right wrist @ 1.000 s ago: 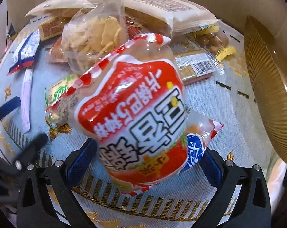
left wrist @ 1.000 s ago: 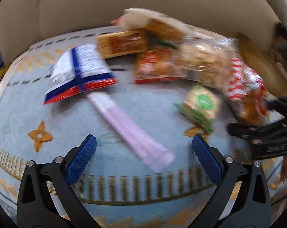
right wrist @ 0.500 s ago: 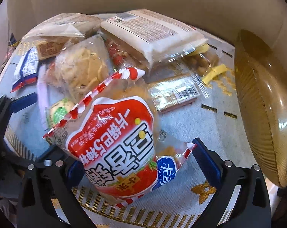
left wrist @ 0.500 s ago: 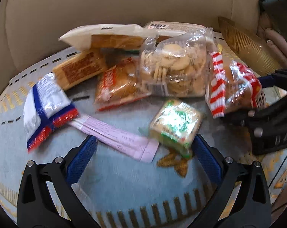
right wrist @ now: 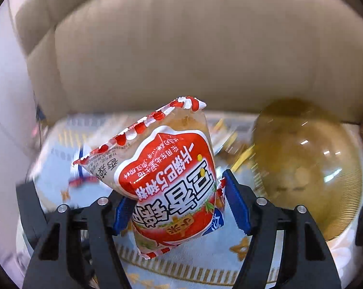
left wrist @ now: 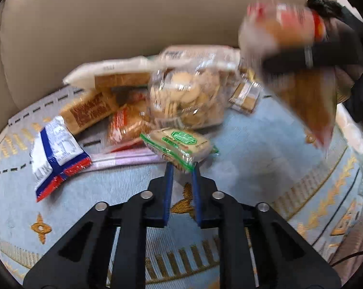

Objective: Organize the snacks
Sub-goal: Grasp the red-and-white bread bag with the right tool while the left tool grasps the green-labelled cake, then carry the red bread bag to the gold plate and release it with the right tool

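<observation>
Now both grippers carry snacks: left gripper (left wrist: 181, 166) clenches the green packet (left wrist: 179, 147) mid-frame, right gripper (right wrist: 179, 207) grasps the red bag (right wrist: 167, 180) centre-frame; next, lower it into the gold bowl (right wrist: 308, 168) at right.

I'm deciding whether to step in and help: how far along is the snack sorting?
Early. The gold bowl looks empty, so nothing appears sorted. In hand: the right gripper holds the red-and-white snack bag raised near the bowl; the left gripper pinches the green-labelled packet. Left: the cookie bag, blue-and-red packet and others.
</observation>
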Demonstrator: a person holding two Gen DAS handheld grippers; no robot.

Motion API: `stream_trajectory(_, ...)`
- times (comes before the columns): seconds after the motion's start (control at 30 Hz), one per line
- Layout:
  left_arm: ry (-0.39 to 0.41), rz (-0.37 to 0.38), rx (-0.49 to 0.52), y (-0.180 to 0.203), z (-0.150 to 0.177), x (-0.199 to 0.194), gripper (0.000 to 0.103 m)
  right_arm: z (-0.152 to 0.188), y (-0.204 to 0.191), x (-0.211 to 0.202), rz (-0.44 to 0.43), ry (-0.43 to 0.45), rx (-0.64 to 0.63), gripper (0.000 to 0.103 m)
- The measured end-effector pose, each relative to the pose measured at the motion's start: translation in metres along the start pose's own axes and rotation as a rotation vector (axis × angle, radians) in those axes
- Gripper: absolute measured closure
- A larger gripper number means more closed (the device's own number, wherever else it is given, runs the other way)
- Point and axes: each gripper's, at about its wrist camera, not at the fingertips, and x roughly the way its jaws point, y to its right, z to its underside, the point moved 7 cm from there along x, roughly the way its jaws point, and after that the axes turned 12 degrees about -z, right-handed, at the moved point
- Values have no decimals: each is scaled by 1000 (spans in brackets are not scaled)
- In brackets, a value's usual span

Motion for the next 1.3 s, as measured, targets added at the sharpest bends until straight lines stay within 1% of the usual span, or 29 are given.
stream_trajectory(0.03,18,1,-2,1,-5,-5,98,-5,7,-7,13,17,28,36)
stream_trajectory(0.1,32,2,-10,1,-12,-12,98,-15,19,-9,40,25,61,36)
stream_trajectory(0.17,9,15,4,7,-9,-15,98,-15,30,-7,68,22,87,36)
stream_trajectory(0.2,-10,19,14,6,-6,-13,95,-13,33,-6,75,19,92,36)
stream_trajectory(0.23,-25,8,11,7,-4,-9,92,-14,37,-8,82,16,94,36)
stream_trajectory(0.27,-37,6,4,10,-6,-3,74,-9,39,-6,95,12,90,35)
stream_trajectory(0.3,-43,10,-3,10,2,-6,60,-10,39,-2,107,7,85,35)
stream_trajectory(0.33,-50,21,-22,10,2,-2,34,-6,33,3,120,3,76,35)
stream_trajectory(0.37,-46,31,-34,10,6,3,24,-8,32,4,132,-1,66,35)
stream_trajectory(0.4,-45,38,-42,5,9,5,22,-3,27,14,146,-5,59,35)
stream_trajectory(0.47,-64,45,-55,6,7,12,14,-3,31,16,170,-11,54,35)
stream_trajectory(0.57,-100,58,-77,8,7,28,14,-7,43,12,208,-2,60,35)
stream_trajectory(0.6,-103,64,-86,6,7,30,16,-10,48,8,214,9,76,35)
stream_trajectory(0.63,-99,69,-91,7,8,34,21,-13,54,3,211,27,103,35)
stream_trajectory(0.67,-86,49,-78,7,8,36,36,-15,58,-1,204,43,127,35)
stream_trajectory(0.7,-73,36,-52,8,9,37,39,-18,64,-4,193,63,158,35)
stream_trajectory(0.73,-62,29,-21,10,9,36,46,-20,71,-10,186,84,191,35)
stream_trajectory(0.77,-55,29,-14,11,10,34,54,-22,76,-16,187,99,212,35)
stream_trajectory(0.83,-42,47,-28,10,11,26,54,-24,87,-26,203,119,241,35)
stream_trajectory(0.87,-22,63,-35,10,11,18,55,-24,91,-30,211,124,253,35)
stream_trajectory(0.9,13,75,-37,10,8,5,55,-24,97,-35,217,130,269,35)
stream_trajectory(0.97,72,62,-45,8,-4,-15,55,-22,111,-46,227,142,311,35)
stream_trajectory(1.0,87,64,-55,7,-9,-20,55,-21,117,-51,230,148,333,34)
stream_trajectory(1.03,115,70,-73,7,-21,-29,55,-20,124,-55,232,155,357,33)
stream_trajectory(1.1,160,72,-76,15,-45,-42,55,-14,140,-63,220,170,423,33)
stream_trajectory(1.2,227,92,-39,47,-87,-58,55,-4,160,-67,179,197,512,32)
stream_trajectory(1.3,274,134,-9,70,-119,-70,55,2,175,-66,207,180,541,32)
